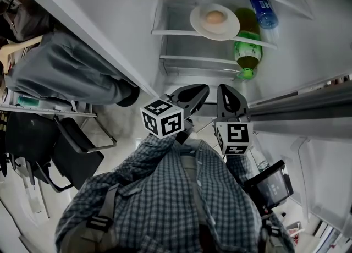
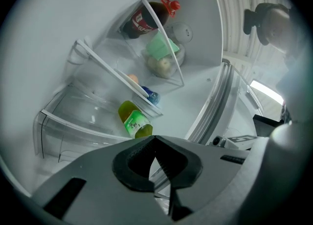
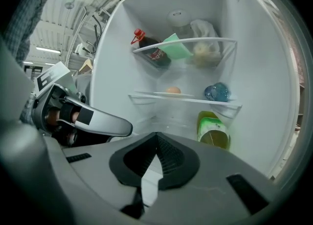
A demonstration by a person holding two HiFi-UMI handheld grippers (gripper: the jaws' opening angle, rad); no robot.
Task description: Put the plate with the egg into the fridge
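Note:
The white plate [image 1: 214,22] with a brown egg [image 1: 215,17] on it rests on a glass shelf [image 1: 176,32] inside the open fridge. In the right gripper view the egg [image 3: 172,90] shows on the same shelf; the left gripper view shows only its edge [image 2: 133,78]. My left gripper [image 1: 201,90] and right gripper [image 1: 225,89] hang side by side in front of the fridge, below the plate and apart from it. Both are shut with nothing between their jaws. The left gripper's tips [image 2: 155,138] and the right gripper's tips [image 3: 156,136] point into the fridge.
A green bottle [image 1: 248,48] and a blue bottle [image 1: 263,9] lie beside the plate. A cola bottle [image 3: 151,50] and bagged food [image 3: 203,48] sit on the shelf above. A clear drawer [image 1: 192,66] is below. The fridge door [image 1: 324,158] stands open at right; chairs [image 1: 60,147] at left.

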